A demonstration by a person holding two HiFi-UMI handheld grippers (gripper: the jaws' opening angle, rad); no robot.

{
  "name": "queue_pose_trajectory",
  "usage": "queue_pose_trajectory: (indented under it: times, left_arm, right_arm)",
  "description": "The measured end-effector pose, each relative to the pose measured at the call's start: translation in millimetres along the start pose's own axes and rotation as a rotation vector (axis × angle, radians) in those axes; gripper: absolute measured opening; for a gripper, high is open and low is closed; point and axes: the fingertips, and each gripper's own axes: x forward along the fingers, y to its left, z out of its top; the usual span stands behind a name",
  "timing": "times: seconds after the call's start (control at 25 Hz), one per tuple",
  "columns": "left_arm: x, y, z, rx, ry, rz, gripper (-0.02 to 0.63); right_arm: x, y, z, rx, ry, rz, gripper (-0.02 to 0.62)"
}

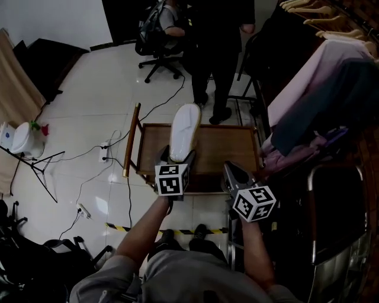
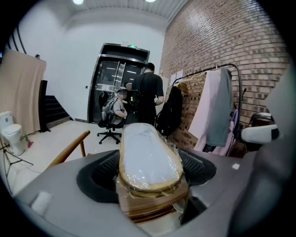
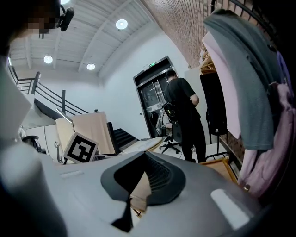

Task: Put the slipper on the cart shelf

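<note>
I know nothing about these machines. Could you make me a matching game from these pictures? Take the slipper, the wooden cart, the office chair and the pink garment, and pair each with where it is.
Things:
1. slipper
2. wooden cart
3. office chair
4. pink garment

Places:
A. hanging up at the right edge of the head view
B. far across the room, with a person seated in it
C. gripped between the jaws of the left tool
D. standing on the pale floor, under the slipper in the head view

Pairs: 1-C, 2-D, 3-B, 4-A
</note>
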Motion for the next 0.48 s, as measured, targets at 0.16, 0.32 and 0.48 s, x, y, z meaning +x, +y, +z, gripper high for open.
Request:
queue_pose_trajectory:
  times: [0.16,0.32,0.48]
  left_arm:
    - [-7,-24,7,0.033,-0.006,-0.107,0.405]
    - [-23,-38,10,0.074,-0.001,-0.223,0.405]
    - [-47,-51,9,0.111,0.014,-0.353,0.405]
  right_arm:
    - [-24,-4,6,0.000,-0.040,-0.099,0.000]
    - [-47,10,6,-0.006,-0.076,-0.204,0.000]
    - [-78,35,-3,0.006,-0.110,-0.319,0.000]
